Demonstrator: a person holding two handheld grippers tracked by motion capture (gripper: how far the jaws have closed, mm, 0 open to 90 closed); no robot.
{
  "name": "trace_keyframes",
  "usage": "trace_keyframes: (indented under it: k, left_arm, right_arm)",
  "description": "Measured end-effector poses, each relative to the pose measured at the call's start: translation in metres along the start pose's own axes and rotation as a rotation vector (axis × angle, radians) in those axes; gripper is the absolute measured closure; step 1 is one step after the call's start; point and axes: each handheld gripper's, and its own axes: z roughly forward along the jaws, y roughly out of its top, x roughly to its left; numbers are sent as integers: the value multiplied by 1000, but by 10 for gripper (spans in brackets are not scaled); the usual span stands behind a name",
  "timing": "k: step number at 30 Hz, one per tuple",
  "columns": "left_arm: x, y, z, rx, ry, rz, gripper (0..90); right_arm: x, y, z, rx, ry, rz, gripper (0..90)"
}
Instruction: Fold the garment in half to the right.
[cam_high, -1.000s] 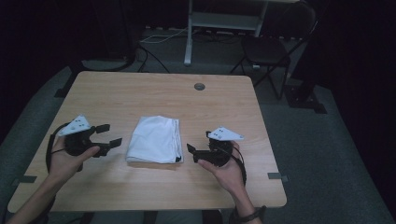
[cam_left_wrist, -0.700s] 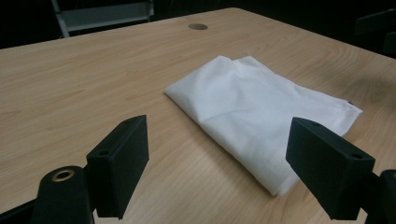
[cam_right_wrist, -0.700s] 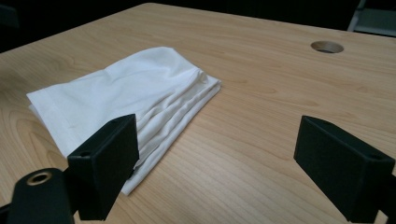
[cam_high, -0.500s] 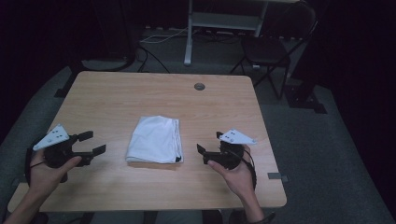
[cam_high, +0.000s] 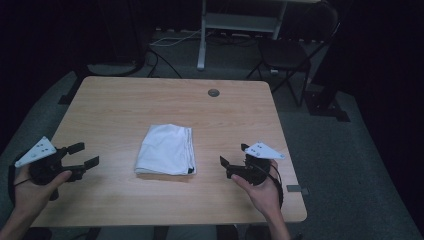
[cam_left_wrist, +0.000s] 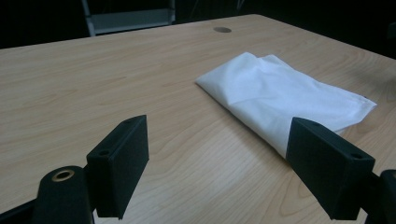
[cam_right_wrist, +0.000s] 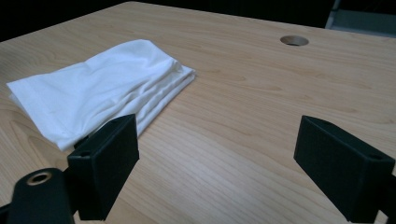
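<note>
Both hand-held grippers have drawn back toward the lower corners of the frame: left hand-held gripper (cam_high: 86, 155) and right hand-held gripper (cam_high: 234, 154), jaws spread, empty. Folded white cloth (cam_high: 166, 150) lies mid-surface (cam_high: 125, 100), seemingly finished.

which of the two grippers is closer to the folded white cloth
The right gripper: a short strip of bare wooden table separates its jaws from the folded white cloth. The left gripper sits farther off, near the table's left edge.
</note>
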Motion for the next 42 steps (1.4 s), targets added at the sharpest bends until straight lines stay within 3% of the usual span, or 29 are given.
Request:
trace_keyframes:
  k: [13,22,42]
  left_arm:
    - [6,-18,-15,-22,29,-36,211]
    - [10,-28,-17,-7,41,-49,211]
    - [14,-43,-14,-4,67,-69,211]
  right_arm:
    - [-10,-18,-23,-9,-51,24,133]
    - [-23,-31,-38,-7,-97,56,133]
    - [-33,-51,-41,-5,-144,92,133]
